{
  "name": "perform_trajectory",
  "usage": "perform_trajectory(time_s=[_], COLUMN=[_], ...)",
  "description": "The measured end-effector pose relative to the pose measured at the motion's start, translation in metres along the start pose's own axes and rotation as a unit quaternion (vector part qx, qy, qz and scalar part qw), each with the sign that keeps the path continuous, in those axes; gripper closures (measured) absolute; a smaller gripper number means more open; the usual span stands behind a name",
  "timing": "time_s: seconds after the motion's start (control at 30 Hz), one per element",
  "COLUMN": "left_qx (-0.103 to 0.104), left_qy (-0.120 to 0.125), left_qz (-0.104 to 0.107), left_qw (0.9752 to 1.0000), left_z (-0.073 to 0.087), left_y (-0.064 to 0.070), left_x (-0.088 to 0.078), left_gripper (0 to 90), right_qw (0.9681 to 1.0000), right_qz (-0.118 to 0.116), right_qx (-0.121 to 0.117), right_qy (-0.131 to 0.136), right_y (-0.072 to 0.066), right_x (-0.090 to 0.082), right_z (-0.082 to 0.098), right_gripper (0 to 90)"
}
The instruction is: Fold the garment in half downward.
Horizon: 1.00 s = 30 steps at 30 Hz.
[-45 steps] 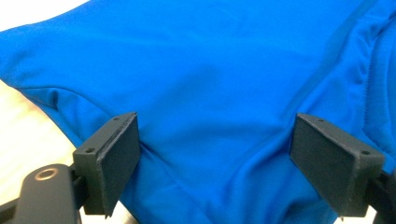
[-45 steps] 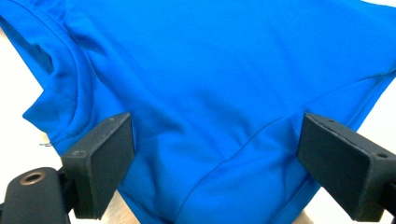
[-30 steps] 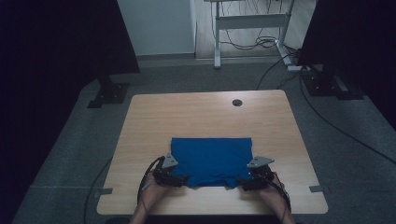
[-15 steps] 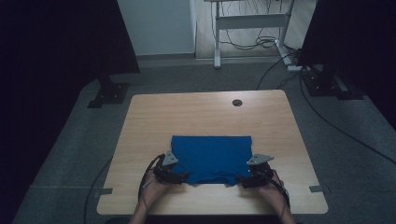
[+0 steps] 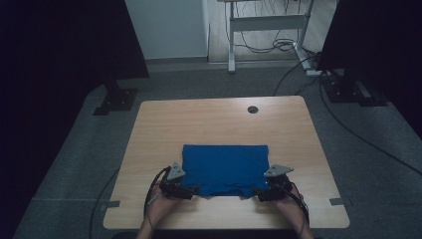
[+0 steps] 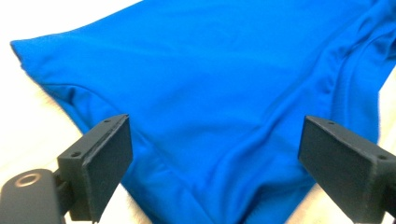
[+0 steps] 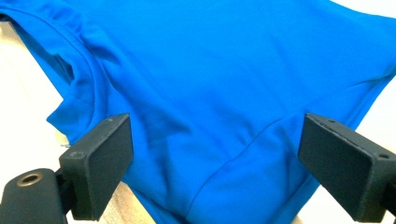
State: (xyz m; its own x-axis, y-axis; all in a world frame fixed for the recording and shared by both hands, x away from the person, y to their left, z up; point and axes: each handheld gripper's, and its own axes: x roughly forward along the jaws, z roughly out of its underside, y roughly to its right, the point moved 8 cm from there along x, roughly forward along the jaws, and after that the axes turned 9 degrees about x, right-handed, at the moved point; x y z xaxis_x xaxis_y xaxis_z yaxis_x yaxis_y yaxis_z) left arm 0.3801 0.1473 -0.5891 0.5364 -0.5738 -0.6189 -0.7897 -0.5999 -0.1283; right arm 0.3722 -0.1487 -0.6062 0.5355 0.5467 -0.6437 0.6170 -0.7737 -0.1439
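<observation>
Little has shifted: left gripper point(image 5: 191, 190) jaws just widened, cloth between; right gripper point(image 5: 259, 194) jaws apart. Risk: blue shirt point(image 5: 224, 168) corners bunch, pinch catching one layer.

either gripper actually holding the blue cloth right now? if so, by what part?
Nothing is held. Both the left gripper and the right gripper stand open over the near corners of the blue cloth, pads apart and not pressing it.

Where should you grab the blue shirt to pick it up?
Best at the two near corners of the blue shirt, coming in from the person's edge of the table. It lies folded flat, so only its edges give the jaws something to pinch. The left hand-held gripper and right hand-held gripper already sit open at those corners.
</observation>
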Motion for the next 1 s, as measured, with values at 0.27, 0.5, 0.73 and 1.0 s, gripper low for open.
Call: perform_trajectory(time_s=[0.27,0.5,0.73,1.0], left_qx=[-0.012,-0.025,-0.032,-0.048], left_qy=[0.004,0.007,0.01,0.009], left_qz=[-0.011,-0.028,-0.039,-0.054], left_qw=[0.9999,0.9993,0.9987,0.9974], left_z=[0.004,0.013,0.019,0.035], left_y=[-0.005,-0.012,-0.015,-0.019], left_x=[-0.018,-0.036,-0.05,-0.068], left_gripper=[8.7,8.8,8.8,8.8], right_qw=[0.9999,0.9998,0.9997,0.9989], right_qz=[0.007,0.012,0.019,0.039], right_qx=[-0.005,-0.005,-0.003,0.019], right_qy=[0.009,0.012,0.015,0.015], right_y=[-0.002,-0.001,0.003,0.017], right_x=[-0.009,-0.02,-0.031,-0.047], right_z=[-0.001,0.001,0.006,0.021], right_gripper=[9.4,10.0,10.4,11.8])
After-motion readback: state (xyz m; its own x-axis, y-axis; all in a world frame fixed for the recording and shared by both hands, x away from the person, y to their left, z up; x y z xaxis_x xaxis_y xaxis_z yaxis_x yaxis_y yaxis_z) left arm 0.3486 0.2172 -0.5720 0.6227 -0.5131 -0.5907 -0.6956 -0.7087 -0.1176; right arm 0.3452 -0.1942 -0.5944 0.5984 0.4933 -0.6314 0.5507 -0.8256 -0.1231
